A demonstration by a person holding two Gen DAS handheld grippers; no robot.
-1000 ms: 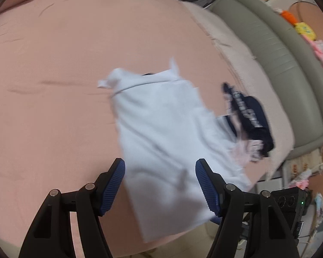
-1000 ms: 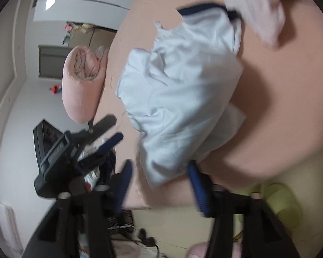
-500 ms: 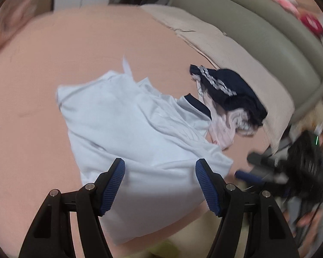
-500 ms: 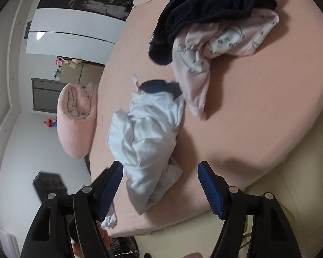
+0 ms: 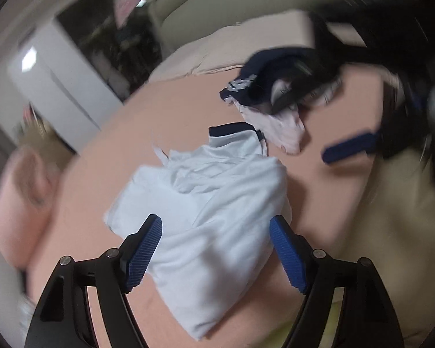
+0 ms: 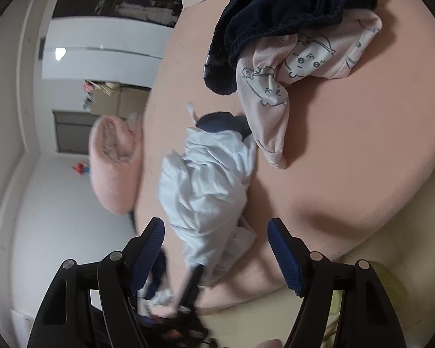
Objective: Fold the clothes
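The white shirt lies crumpled on the pink bed, near the bed's front edge, with its dark collar turned away from the cameras. The left hand-held gripper hangs over the near part of the shirt; its jaws have just been opening and stand wide, the blue pads on either side of the cloth but not pressing it. The right hand-held gripper is also released, jaws apart, with the shirt's near end seen between them and nothing gripped.

Just behind the collar lies a pink garment printed with small cartoon animals, and a navy garment is heaped partly on top of it. The pink one touches or nearly touches the collar; the left view is too blurred to say which. A pink pillow rests at the far side of the bed. Beyond are a white cabinet and a grey-green headboard.
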